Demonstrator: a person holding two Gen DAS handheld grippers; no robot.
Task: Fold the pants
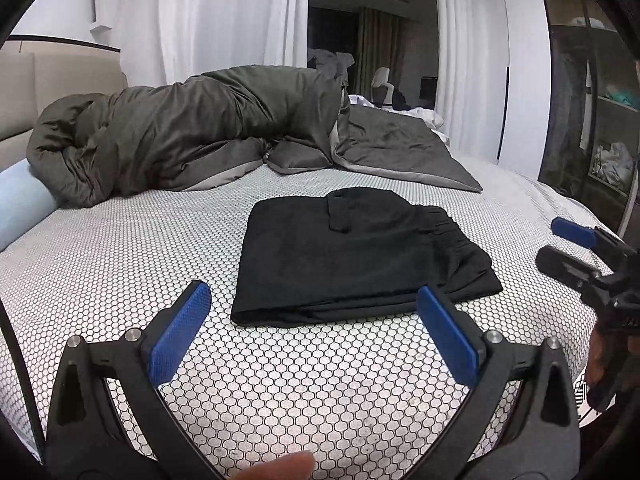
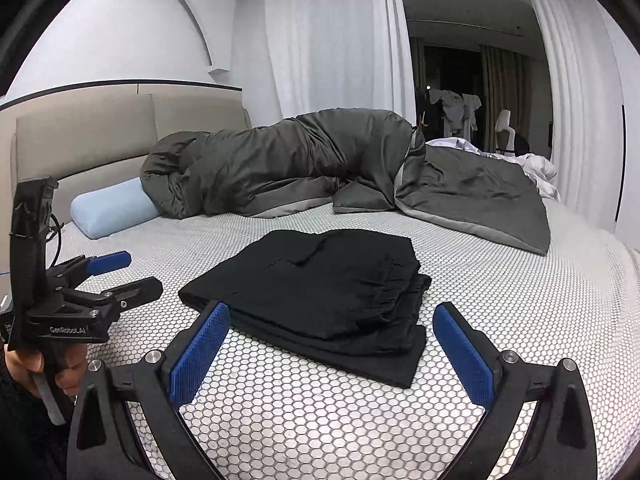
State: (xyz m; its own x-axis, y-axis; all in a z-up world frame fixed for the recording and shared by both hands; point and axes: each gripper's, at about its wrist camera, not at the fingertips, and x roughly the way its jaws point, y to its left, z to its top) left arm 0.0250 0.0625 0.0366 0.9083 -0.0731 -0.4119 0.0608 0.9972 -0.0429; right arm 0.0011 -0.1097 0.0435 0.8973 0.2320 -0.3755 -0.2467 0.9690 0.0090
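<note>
The pants (image 1: 352,256) lie folded in a neat stack on the bed (image 1: 120,264), just ahead of both tools. The left tool (image 1: 316,328) and the right tool (image 2: 332,344) stand wide apart and empty; folding looks finished.

A home bedroom: a wide bed (image 2: 520,320) with a honeycomb-patterned sheet, a padded beige headboard (image 2: 120,140) against the white wall, a rumpled dark grey duvet (image 2: 320,160) heaped across the mattress, and a pale blue bolster pillow (image 2: 112,208) at the headboard end. Sheer white curtains (image 2: 328,40) hang floor to ceiling behind the bed and frame an opening onto a darker adjoining room where garments hang on a rack (image 2: 456,112). In the left wrist view, an open shelf unit (image 1: 600,120) with clothing stands at the bed's right side.
</note>
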